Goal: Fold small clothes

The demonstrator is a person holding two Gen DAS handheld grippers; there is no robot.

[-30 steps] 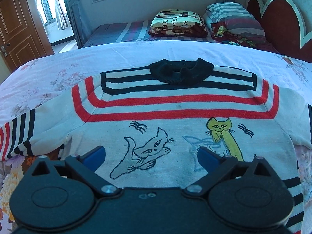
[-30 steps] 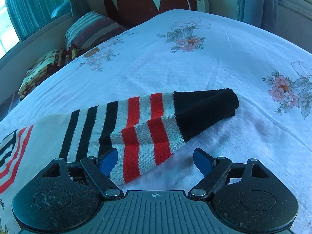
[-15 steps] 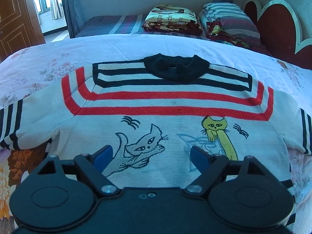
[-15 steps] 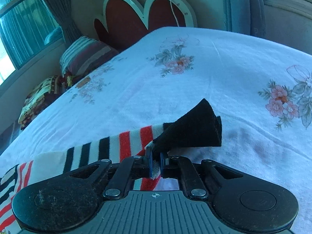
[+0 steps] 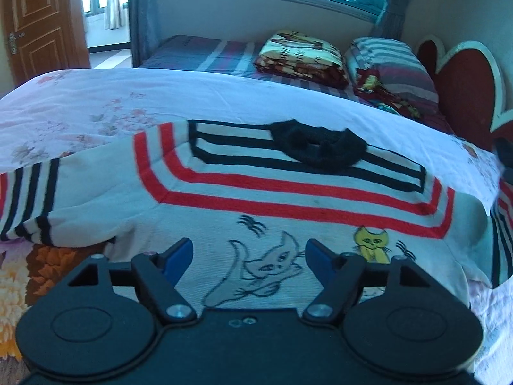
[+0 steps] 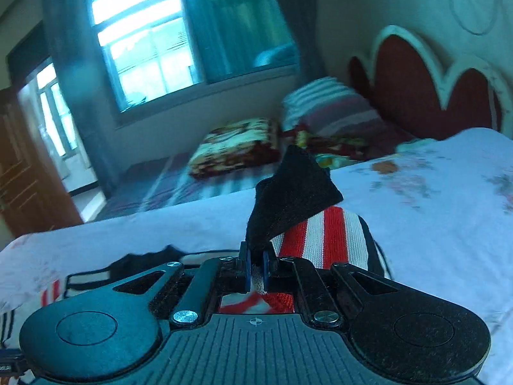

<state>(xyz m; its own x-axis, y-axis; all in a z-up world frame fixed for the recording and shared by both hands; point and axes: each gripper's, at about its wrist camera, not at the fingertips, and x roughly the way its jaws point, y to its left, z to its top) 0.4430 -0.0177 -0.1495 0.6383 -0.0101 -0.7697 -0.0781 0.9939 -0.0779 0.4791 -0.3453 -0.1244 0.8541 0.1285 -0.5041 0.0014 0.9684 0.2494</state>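
Sweater point(image 5: 288, 199), one only, lies front-up across the flowered bedspread point(image 5: 96, 102), filling the middle of the left wrist view; its black collar point(image 5: 317, 150) sits just above centre, two red bands and three black lines curving below it. Two cats are stitched on the chest: a white one point(image 5: 266, 266) at lower centre and a yellow one point(image 5: 372, 243) to its right. Two sleeves show: the left-of-frame one point(image 5: 35, 205) lies flat at the left edge, striped black.

The left gripper point(image 5: 248, 261) fills the bottom of that view, its blue pads spread apart with the jaws having just been narrowing; the white cat shows in the gap between them, and nothing is pinched.

In the right wrist view, the right gripper point(image 6: 255, 269) sits at lower centre with its pads pressed together on the other sleeve point(image 6: 323, 237). The black cuff point(image 6: 291, 195) stands up above the jaws at mid-frame, and the red and white stripes curl off to the right.

Beyond the bedspread, upper centre to upper right, are one folded blanket point(image 5: 301, 54), one striped pillow point(image 5: 391, 64) and one scalloped red headboard point(image 5: 465, 89).
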